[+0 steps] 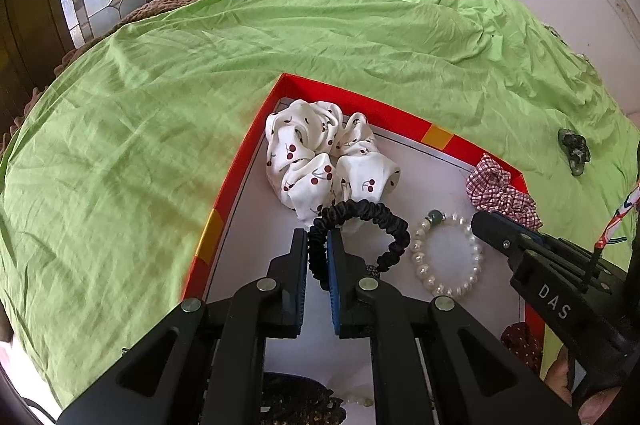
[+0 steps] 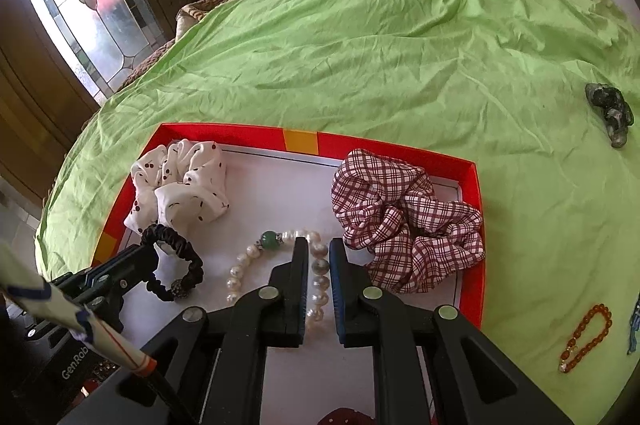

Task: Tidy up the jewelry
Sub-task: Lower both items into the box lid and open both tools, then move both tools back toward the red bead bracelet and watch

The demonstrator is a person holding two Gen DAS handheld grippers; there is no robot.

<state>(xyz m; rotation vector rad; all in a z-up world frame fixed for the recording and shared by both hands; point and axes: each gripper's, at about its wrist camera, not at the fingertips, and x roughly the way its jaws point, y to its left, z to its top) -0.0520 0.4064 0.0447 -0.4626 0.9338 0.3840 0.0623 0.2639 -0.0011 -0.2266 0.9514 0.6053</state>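
A shallow red-rimmed box [image 1: 236, 181] with a white floor lies on a green bedsheet. My left gripper [image 1: 318, 235] is shut on a thin black scrunchie [image 1: 384, 217], whose loop rests on the box floor beside a white cherry-print scrunchie [image 1: 312, 161]. My right gripper [image 2: 319, 245] is shut on the right side of a pearl bracelet [image 2: 240, 265] with one green bead. The bracelet lies flat in the box. A red plaid scrunchie [image 2: 404, 221] fills the box's right corner. Both grippers point steeply down, side by side.
An amber bead bracelet [image 2: 588, 333] and a dark green hair clip [image 2: 610, 113] lie on the sheet right of the box. A dark red dotted scrunchie [image 1: 520, 341] sits at the box's near edge. Rumpled bedding and black cloth lie at the far end.
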